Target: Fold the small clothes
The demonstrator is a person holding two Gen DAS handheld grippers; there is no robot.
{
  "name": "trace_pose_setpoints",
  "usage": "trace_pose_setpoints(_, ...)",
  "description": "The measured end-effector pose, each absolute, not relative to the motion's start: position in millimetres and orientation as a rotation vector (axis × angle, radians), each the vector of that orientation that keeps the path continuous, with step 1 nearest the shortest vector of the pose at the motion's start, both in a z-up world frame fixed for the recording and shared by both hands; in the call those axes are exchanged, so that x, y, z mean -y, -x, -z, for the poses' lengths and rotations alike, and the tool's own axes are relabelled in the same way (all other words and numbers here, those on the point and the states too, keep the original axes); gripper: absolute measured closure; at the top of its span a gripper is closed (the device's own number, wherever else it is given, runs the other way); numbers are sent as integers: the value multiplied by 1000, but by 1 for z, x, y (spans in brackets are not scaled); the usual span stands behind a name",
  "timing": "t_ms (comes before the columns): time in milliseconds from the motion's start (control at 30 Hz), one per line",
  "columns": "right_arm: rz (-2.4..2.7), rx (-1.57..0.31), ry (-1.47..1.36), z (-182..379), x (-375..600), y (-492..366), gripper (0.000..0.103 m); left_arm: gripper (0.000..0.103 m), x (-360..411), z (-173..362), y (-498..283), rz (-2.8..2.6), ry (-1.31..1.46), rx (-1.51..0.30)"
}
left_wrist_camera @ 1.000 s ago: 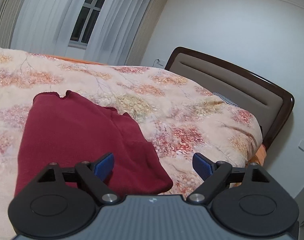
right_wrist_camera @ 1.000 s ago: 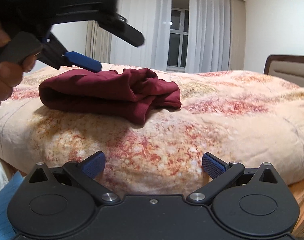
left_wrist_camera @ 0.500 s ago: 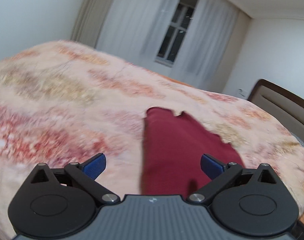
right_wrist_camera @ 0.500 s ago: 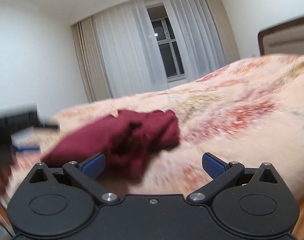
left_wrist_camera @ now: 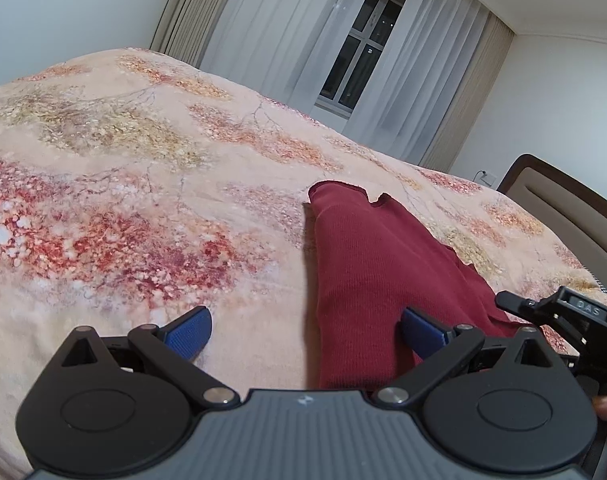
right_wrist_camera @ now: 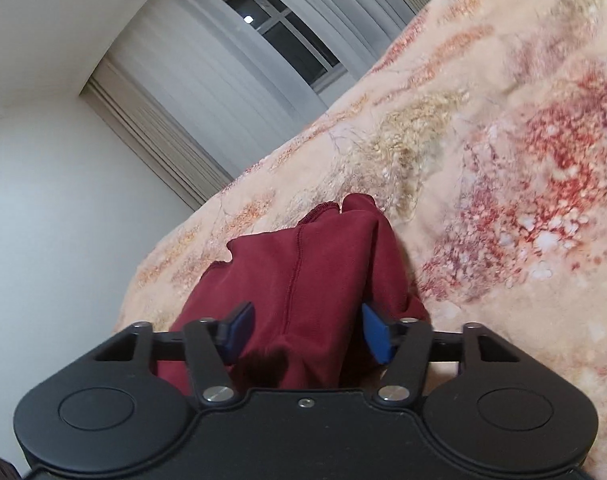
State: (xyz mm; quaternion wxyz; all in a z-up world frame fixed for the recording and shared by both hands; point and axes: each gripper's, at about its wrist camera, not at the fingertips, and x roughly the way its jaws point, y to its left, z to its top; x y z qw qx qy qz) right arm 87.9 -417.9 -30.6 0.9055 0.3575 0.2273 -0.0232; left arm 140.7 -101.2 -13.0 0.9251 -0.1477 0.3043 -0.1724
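Observation:
A dark red knit garment lies folded in a long strip on the floral bedspread. My left gripper is open, low over the garment's near left edge, one blue pad on the bedspread side and one over the cloth. My right gripper is open, with its blue pads on either side of the garment's bunched near end; the cloth lies between the jaws. The right gripper's body also shows at the right edge of the left wrist view.
The bed's brown headboard stands at the right. A window with sheer curtains is behind the bed. Bare bedspread stretches left of the garment and to its right in the right wrist view.
Both grippers have swung in and dropped close to the garment. The right gripper has tilted and moved from the bed's edge until the cloth's end sits between its pads, which stand closer together.

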Motion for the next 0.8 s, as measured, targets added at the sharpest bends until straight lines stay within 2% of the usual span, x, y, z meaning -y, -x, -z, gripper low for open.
trace_pose_setpoints(33, 72, -473, -695, 29, 417, -90, 86, 0, 102, 13, -141, 352, 300, -623)
trace_pose_setpoints(67, 83, -469, -646, 25, 414, -91, 97, 0, 102, 13, -141, 353, 300, -624)
trace_pose_setpoints(333, 118, -299, -182, -17, 390, -94, 98, 0, 109, 11, -139, 403, 310, -612)
trace_pose_setpoints(600, 165, -445, -193, 38, 397, -111, 96, 1, 117, 19, -137, 398, 265, -629)
trace_pose_setpoints(700, 179, -427, -216, 46, 398, -106, 90, 0, 117, 20, -137, 399, 265, -631)
trace_pose_setpoints(800, 206, -415, -221, 44, 398, -98, 76, 0, 117, 20, -137, 396, 263, -630)
